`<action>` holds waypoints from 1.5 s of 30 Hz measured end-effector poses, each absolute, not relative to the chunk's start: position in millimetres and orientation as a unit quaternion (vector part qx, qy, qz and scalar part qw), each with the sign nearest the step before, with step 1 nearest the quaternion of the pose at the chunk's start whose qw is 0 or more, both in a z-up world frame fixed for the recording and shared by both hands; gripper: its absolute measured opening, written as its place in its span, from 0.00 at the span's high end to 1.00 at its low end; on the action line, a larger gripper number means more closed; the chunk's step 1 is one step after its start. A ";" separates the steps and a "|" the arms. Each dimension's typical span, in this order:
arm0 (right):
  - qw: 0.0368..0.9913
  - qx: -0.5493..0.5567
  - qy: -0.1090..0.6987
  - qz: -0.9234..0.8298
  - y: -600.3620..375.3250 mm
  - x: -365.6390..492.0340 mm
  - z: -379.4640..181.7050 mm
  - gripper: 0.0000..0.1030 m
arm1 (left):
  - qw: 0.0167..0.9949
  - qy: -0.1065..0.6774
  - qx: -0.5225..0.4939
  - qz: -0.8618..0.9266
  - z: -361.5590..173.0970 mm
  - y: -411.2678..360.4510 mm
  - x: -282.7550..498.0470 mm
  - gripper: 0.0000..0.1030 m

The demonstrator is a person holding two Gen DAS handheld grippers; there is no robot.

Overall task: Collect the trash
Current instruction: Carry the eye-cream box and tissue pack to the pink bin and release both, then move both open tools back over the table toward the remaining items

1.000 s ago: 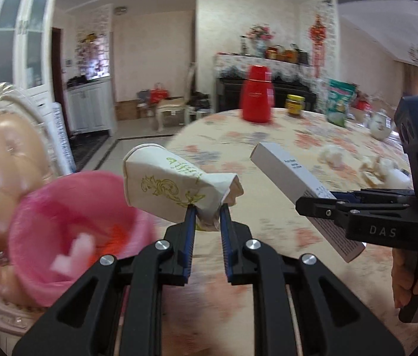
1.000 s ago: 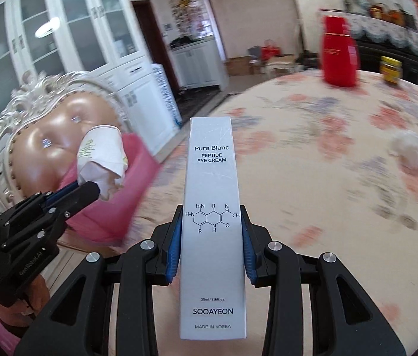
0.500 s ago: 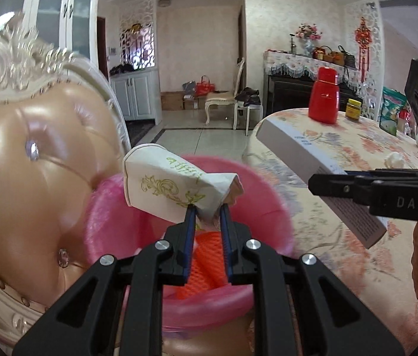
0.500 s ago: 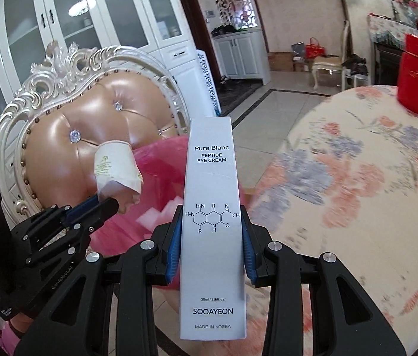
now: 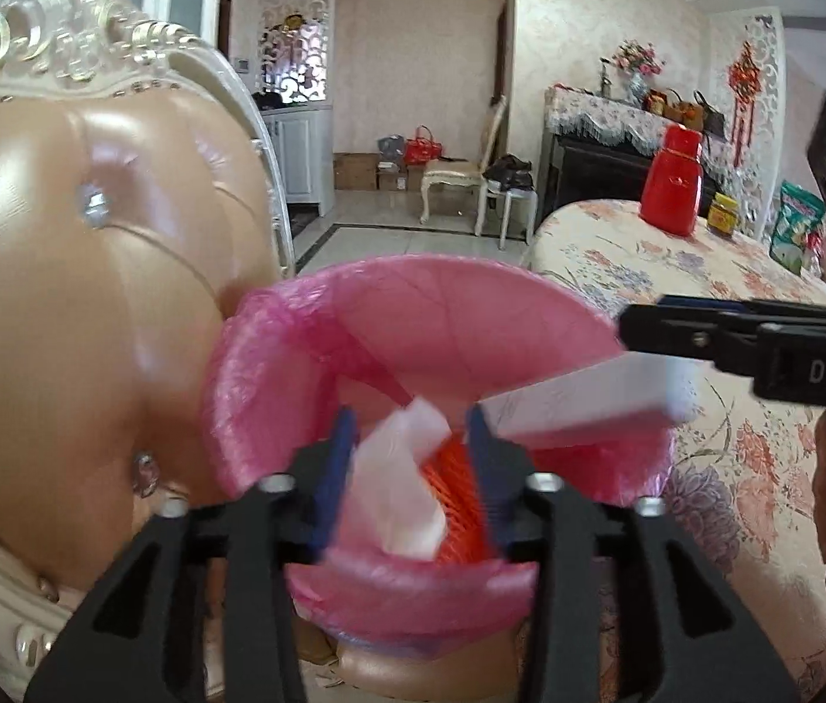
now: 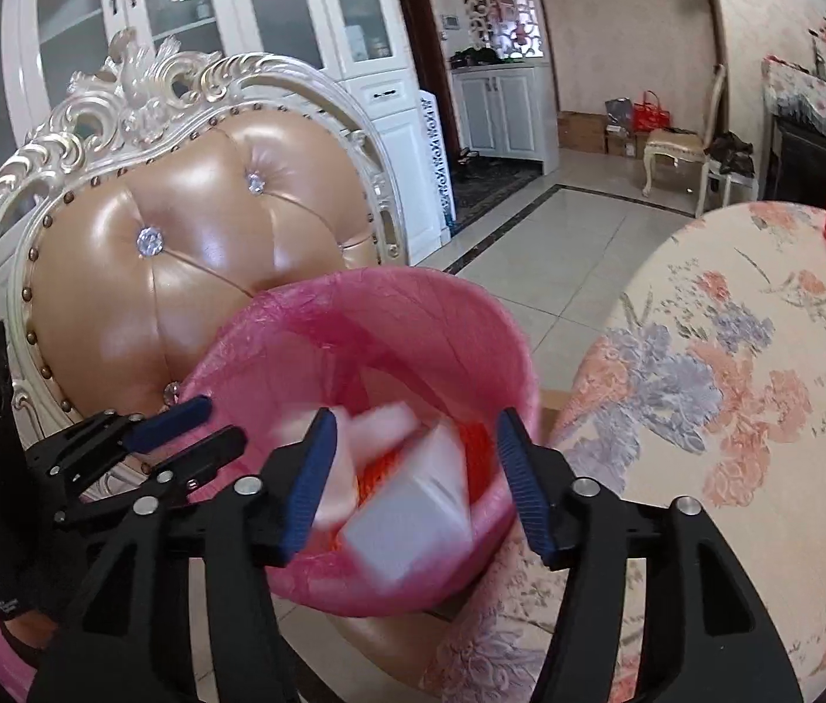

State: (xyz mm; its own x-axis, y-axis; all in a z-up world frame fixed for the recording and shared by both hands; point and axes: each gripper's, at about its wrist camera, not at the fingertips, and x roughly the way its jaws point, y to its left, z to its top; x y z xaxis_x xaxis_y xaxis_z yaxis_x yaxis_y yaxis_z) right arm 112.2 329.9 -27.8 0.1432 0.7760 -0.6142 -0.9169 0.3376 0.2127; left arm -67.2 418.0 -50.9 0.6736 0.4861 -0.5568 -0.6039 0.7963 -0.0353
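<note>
A bin lined with a pink bag (image 5: 389, 316) (image 6: 389, 304) stands on a chair beside the table. My left gripper (image 5: 410, 457) is open over its mouth; the crumpled paper cup (image 5: 398, 480) is blurred below it inside the bin, on orange trash (image 5: 460, 486). My right gripper (image 6: 413, 468) is open above the bin; the white eye cream box (image 6: 413, 515) is blurred, falling into the bin. The box also shows in the left wrist view (image 5: 583, 404), below the right gripper (image 5: 706, 340).
A tufted tan chair with a carved white frame (image 6: 190, 234) stands behind the bin. The round table with a floral cloth (image 6: 764, 386) is to the right, with a red jug (image 5: 673, 181) and a jar (image 5: 723, 214) on it.
Both grippers moved over the bin and opened. The paper cup dropped from the left gripper into the bin, and the eye cream box left the right gripper and is falling in.
</note>
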 end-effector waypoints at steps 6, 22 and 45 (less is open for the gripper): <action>0.765 -0.107 0.314 0.552 281.5 119.8 -18.8 0.46 | 0.912 0.220 -0.147 0.312 -48.8 403.1 -89.8 0.14; 0.885 -0.033 0.302 0.353 29.9 214.2 -8.0 0.39 | 0.966 0.209 -0.119 0.089 10.0 228.8 56.2 0.05; 0.924 0.044 0.352 0.141 -163.4 340.4 -66.7 0.22 | 0.961 0.259 -0.100 0.013 -30.2 36.6 295.7 0.05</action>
